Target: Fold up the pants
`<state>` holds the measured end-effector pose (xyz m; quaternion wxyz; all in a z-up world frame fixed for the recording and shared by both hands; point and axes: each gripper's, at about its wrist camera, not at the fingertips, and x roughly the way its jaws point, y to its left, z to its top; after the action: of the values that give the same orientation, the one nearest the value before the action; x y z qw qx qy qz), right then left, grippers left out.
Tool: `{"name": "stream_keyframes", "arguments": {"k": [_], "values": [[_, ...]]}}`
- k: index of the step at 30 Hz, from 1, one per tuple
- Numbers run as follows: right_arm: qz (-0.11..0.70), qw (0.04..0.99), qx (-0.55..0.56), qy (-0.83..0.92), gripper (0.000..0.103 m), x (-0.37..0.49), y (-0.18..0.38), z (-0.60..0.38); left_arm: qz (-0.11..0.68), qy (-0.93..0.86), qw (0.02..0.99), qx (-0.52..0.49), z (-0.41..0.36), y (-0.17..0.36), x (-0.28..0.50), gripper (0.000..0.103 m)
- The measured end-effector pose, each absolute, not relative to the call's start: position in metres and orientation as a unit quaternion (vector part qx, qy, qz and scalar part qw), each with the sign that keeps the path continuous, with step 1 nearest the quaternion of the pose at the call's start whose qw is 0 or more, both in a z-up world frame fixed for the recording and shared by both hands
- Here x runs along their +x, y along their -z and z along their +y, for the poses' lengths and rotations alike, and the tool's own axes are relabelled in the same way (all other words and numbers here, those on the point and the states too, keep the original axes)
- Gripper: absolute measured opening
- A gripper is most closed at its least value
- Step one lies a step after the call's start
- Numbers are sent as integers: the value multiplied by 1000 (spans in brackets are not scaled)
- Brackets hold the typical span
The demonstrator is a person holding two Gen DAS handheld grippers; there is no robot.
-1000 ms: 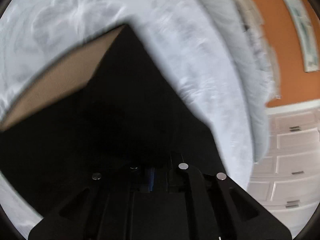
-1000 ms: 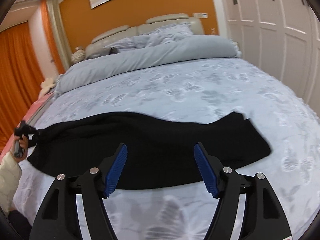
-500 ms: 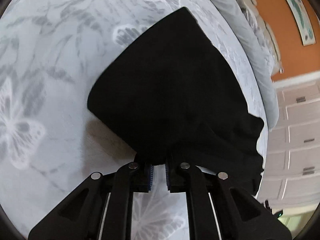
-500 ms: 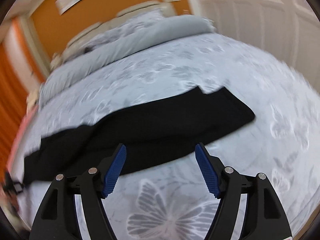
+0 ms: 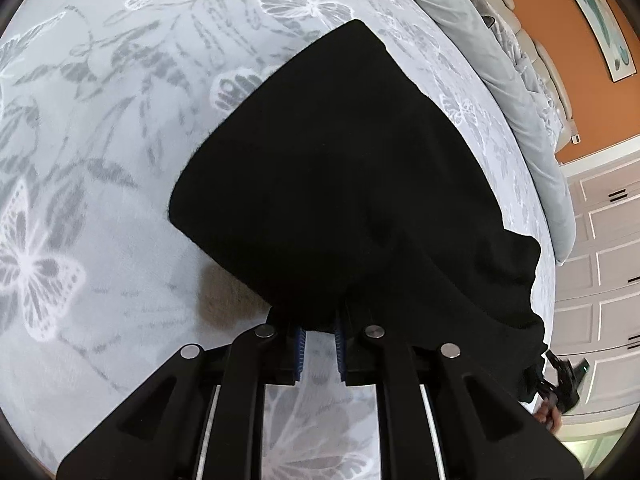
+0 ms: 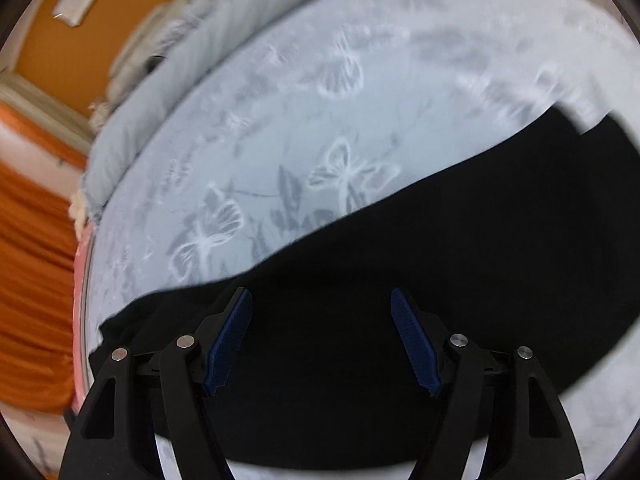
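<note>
Black pants point(image 5: 360, 184) lie on the bed, folded over on themselves in the left wrist view; one doubled end sits directly ahead of the left tongs, the rest trails off to their right toward the bed's far edge. In the right wrist view the same pants point(image 6: 400, 280) run as a dark band across and beyond the right tongs, from lower left to upper right. That view is motion-blurred.

Left gripper point(image 5: 320, 330): blue pads point(image 5: 301, 350) stand close together with a narrow gap showing. Its jaws have just been opening a little. The cloth's edge sits at the fingertips; the tips themselves are hidden against the black fabric, so whether the pads press on the cloth cannot be told.

Right gripper point(image 6: 320, 334): jaws spread wide, released, nothing between the blue pads point(image 6: 230, 340). It hangs above the middle of the pants, with black cloth beneath and on both sides of the fingers.

Bedspread point(image 5: 100, 140) pale grey with butterfly and leaf print, all around the pants. A folded grey duvet point(image 5: 532, 132) lies beyond the pants, to the upper right of the left tongs. Orange wall point(image 5: 560, 40) and white cabinet doors point(image 5: 600, 248) lie farther right. Orange curtain point(image 6: 28, 280) hangs far left of the right tongs.
</note>
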<state>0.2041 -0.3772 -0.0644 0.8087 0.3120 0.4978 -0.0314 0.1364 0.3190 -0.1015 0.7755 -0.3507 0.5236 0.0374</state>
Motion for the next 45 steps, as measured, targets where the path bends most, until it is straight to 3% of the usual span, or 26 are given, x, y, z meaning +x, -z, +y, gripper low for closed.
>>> {"name": "stream_keyframes", "arguments": {"k": [1,2,3,4,5,10,12,13,14,19,21,22,23,25,28,31,33,35,38,40,42,43,44,45], "values": [[494,810,313,43,71,209,67,-376,524,-37,775,-351,321,103,137,12],[487,813,314,55,64,214,67,-376,525,-37,775,-349,322,103,137,12],[485,816,309,62,45,219,65,-375,525,-37,776,-348,323,103,138,12],[489,817,300,66,8,224,64,-375,525,-37,776,-347,324,102,138,12],[490,812,313,59,3,228,61,-377,526,-37,776,-346,327,102,138,13],[397,857,329,17,2,189,-10,-393,526,-27,770,-359,335,100,135,13],[400,855,328,30,26,176,-25,-399,521,-25,772,-363,336,101,133,13],[425,838,340,29,67,177,-22,-400,520,-26,773,-363,335,101,132,13],[445,824,350,28,78,180,-17,-396,518,-28,775,-362,335,101,132,13],[523,792,309,51,78,205,19,-351,516,-46,783,-345,327,96,127,13],[541,788,286,67,64,216,37,-333,517,-48,782,-345,327,96,128,13],[543,792,266,84,24,223,44,-327,517,-49,781,-348,327,96,128,13],[545,793,258,92,7,225,49,-327,518,-48,778,-352,329,96,129,13],[511,804,294,76,6,219,42,-337,519,-46,772,-364,333,97,129,13],[385,861,333,1,5,171,-30,-360,518,-38,771,-368,334,95,129,13],[335,890,308,-24,3,111,-70,-377,514,-21,773,-372,337,98,127,17],[364,888,281,-9,6,80,-53,-392,511,-16,776,-370,336,98,126,18],[433,862,262,21,31,67,2,-411,511,-18,780,-362,333,97,126,18],[491,807,318,79,32,39,71,-446,509,-29,781,-360,328,94,125,18],[479,799,359,61,31,27,71,-464,508,-37,783,-358,324,93,123,18],[405,845,338,86,50,16,32,-478,508,-42,788,-344,320,91,124,18],[378,863,323,93,78,17,15,-478,509,-45,789,-342,320,92,125,18],[366,872,312,94,84,25,3,-476,509,-51,789,-341,318,91,126,19],[362,878,301,89,84,34,-6,-470,509,-55,789,-341,318,91,125,19]]}}
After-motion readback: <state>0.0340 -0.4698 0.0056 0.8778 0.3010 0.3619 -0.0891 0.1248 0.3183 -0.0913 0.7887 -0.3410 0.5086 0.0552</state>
